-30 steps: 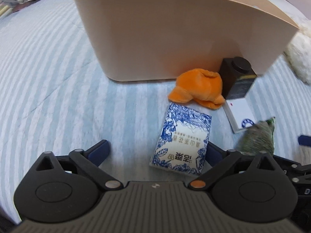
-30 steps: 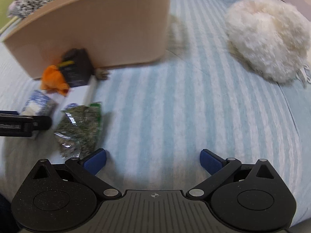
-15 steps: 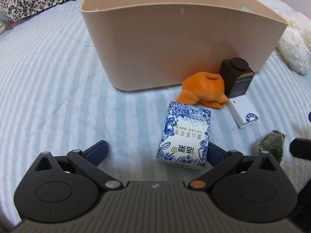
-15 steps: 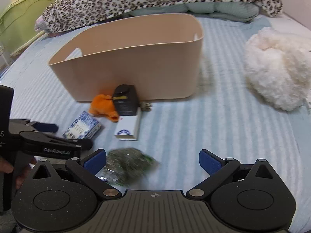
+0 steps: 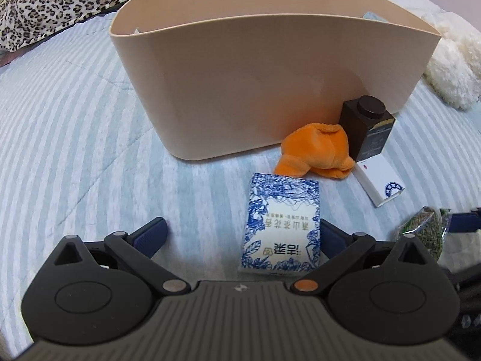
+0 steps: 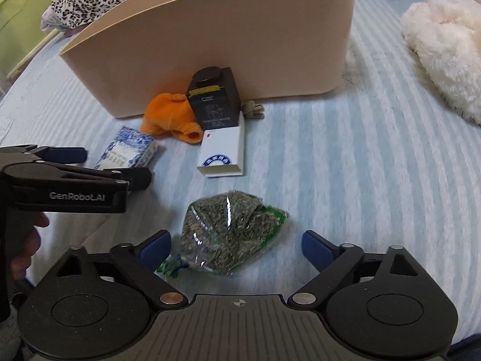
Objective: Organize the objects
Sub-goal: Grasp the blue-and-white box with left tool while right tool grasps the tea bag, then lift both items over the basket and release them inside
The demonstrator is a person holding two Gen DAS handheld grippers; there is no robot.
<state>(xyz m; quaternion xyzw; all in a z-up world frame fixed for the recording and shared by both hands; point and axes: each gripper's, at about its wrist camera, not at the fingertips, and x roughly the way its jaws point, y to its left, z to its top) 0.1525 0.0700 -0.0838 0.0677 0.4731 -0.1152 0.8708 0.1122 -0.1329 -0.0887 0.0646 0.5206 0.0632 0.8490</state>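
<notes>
Bed: blue-and-white striped bedspread [image 6: 345, 156] carries everything; a leopard-print blanket [image 5: 45, 6] lies along the far edge and a white fluffy pillow [image 6: 445, 54] toward the right edge.
Bin: beige oval bin [image 5: 270, 69] stands upright mid-bed, its near wall just behind the loose items.
Items: orange plush toy [image 5: 315, 150] and dark carton [image 6: 215, 102] sit against the bin's near wall; a white box [image 6: 222, 150] lies just in front of the carton.
Left hand-held gripper [image 5: 240, 234]: wide open, holding nothing; the blue-patterned tea box [image 5: 282, 222] lies flat between the fingers, close against the right one.
Right hand-held gripper [image 6: 237, 245]: wide open, holding nothing; the green bag of dried leaves [image 6: 231, 234] lies between its fingers.
Open room: bare striped bedspread to the left of the tea box and to the right of the green bag.
</notes>
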